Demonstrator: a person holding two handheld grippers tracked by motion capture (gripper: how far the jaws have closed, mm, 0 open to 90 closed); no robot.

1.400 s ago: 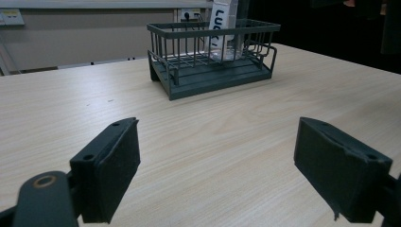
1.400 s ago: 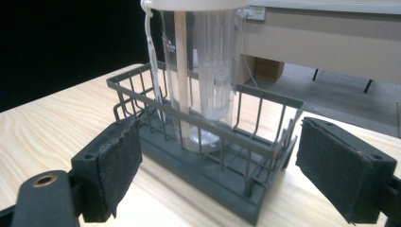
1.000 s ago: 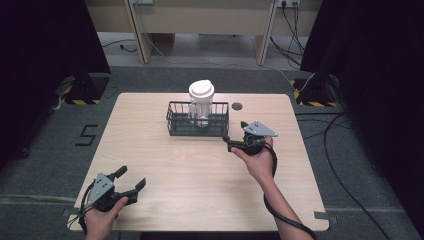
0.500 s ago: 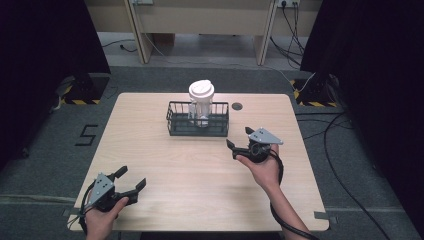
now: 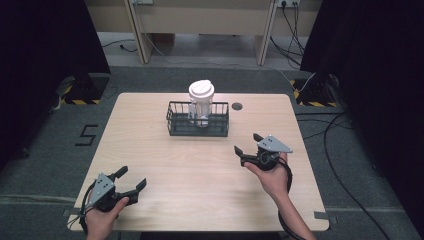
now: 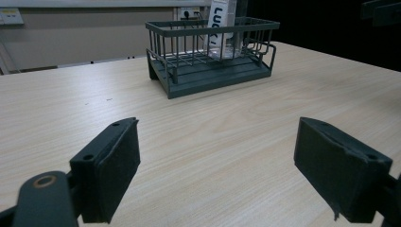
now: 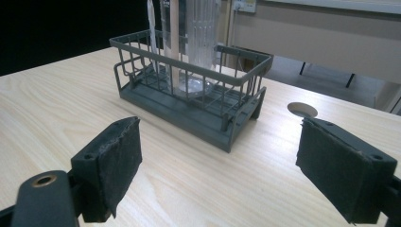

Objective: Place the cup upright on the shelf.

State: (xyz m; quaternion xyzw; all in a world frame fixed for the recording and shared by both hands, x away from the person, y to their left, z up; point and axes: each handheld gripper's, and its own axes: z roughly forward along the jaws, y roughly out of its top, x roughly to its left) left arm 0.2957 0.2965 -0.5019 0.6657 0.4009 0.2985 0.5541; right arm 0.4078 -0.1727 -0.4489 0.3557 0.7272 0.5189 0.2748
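cup [image 7: 189, 42] top cut off at upper edge of right gripper view | cup label in left gripper view clipped, only partly readable | basket [image 6: 213, 52] bars hide cup base

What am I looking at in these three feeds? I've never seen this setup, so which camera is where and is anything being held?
There is no robot arm: a person stands at a wooden table and holds a hand-operated two-jaw gripper in each hand.

The high view looks down from above the person's side. In it the left gripper is near the table's front left corner, and the right gripper is to the right of centre.

The other two pictures come from cameras riding on the grippers, looking along their black jaws. Both pairs of jaws stand wide apart with nothing between them, so nothing is held.

On the table stands a dark wire basket, and in it a tall clear cup with a white lid. A small round hole in the tabletop lies just right of the basket.
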